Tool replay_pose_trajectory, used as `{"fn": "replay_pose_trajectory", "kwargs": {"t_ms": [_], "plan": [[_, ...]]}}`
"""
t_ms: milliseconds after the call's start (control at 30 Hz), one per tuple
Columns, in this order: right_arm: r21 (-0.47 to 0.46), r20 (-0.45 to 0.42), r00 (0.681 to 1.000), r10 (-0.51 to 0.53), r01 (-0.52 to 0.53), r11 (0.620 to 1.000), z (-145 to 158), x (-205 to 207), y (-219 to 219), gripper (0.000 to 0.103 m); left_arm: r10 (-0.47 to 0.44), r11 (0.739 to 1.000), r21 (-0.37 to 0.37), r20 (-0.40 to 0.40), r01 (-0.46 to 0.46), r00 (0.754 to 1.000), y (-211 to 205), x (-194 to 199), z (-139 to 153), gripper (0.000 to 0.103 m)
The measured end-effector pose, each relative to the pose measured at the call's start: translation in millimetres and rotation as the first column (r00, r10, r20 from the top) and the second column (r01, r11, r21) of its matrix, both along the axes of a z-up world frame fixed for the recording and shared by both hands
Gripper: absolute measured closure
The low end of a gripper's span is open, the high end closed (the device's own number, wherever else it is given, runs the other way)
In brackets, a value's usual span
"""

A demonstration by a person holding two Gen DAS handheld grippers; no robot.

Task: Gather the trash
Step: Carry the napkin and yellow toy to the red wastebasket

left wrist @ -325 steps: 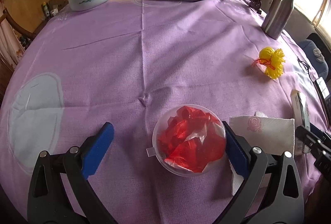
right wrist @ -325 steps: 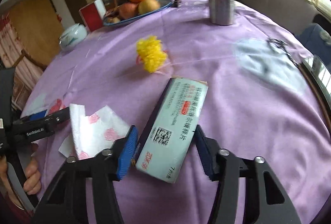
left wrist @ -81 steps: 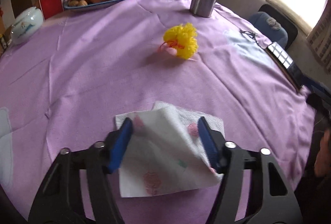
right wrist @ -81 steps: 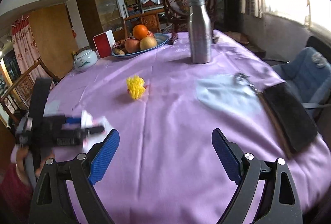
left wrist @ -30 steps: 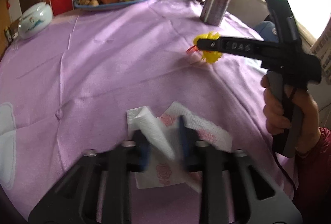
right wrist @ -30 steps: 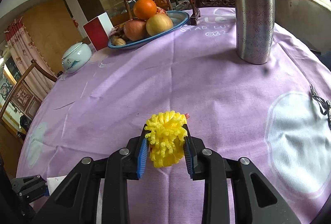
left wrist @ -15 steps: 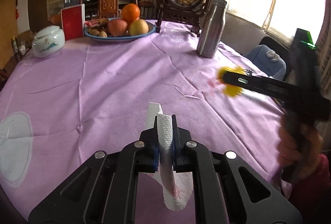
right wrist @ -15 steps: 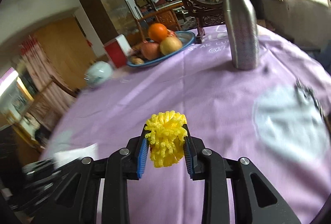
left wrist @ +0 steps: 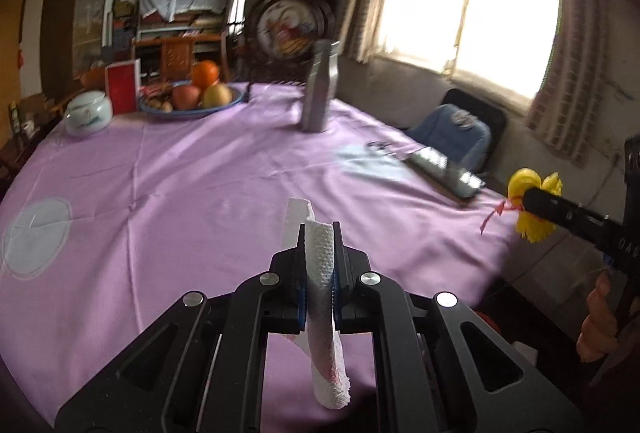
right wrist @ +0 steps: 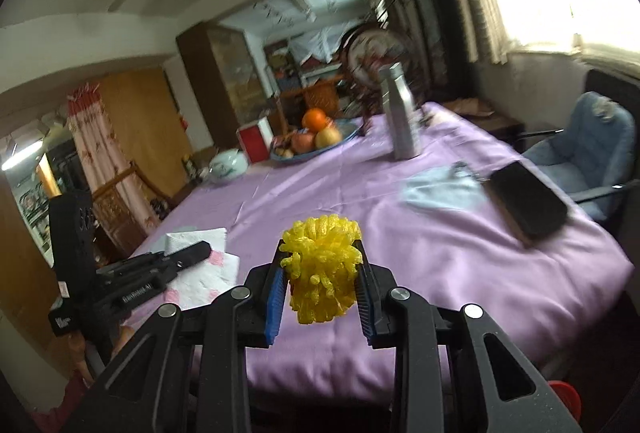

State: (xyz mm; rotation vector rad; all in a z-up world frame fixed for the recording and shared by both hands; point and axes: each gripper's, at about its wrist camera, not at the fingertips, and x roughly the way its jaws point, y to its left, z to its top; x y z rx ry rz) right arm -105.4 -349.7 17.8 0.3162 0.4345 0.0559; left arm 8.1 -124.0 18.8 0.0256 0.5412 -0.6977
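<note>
Left gripper (left wrist: 319,265) fingers clamped on a paper napkin (left wrist: 320,257), right gripper (right wrist: 321,283) fingers clamped on a yellow foam net (right wrist: 322,269), both above the purple bench (left wrist: 180,185).

A steel bottle (left wrist: 319,91), fruit bowl (left wrist: 192,101) and white lidded jar (left wrist: 88,112) stand on the purple tablecloth (left wrist: 180,185).

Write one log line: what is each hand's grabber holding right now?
left gripper: jaws shut on paper napkin | right gripper: jaws shut on yellow foam net | both lifted off purple tablecloth
</note>
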Motion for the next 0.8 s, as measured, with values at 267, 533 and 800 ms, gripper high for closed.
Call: {"fn": "replay_pose_trajectory", "kwargs": {"t_ms": [267,533,800], "plan": [[-0.034,0.054,0.989,-0.138,0.140,0.990,10.6,-114.9,-30.8,0.072,-0.123,0.992,-0.029,0.084,0.125,0.989,-34.2,-85.6,30.3,0.093],[-0.002,0.047,0.960,-0.275,0.276,0.961,-7.9,-190.1,-74.8,0.072,-0.260,0.966,0.028,0.108,0.258,0.960,-92.6,-140.6,27.2,0.093],[0.043,-0.022,0.930,-0.368,0.369,0.929,-47.5,-210.6,-116.7,0.072,-0.374,0.924,0.105,0.038,0.368,0.927,-165.3,-160.3,-3.9,0.093]]}}
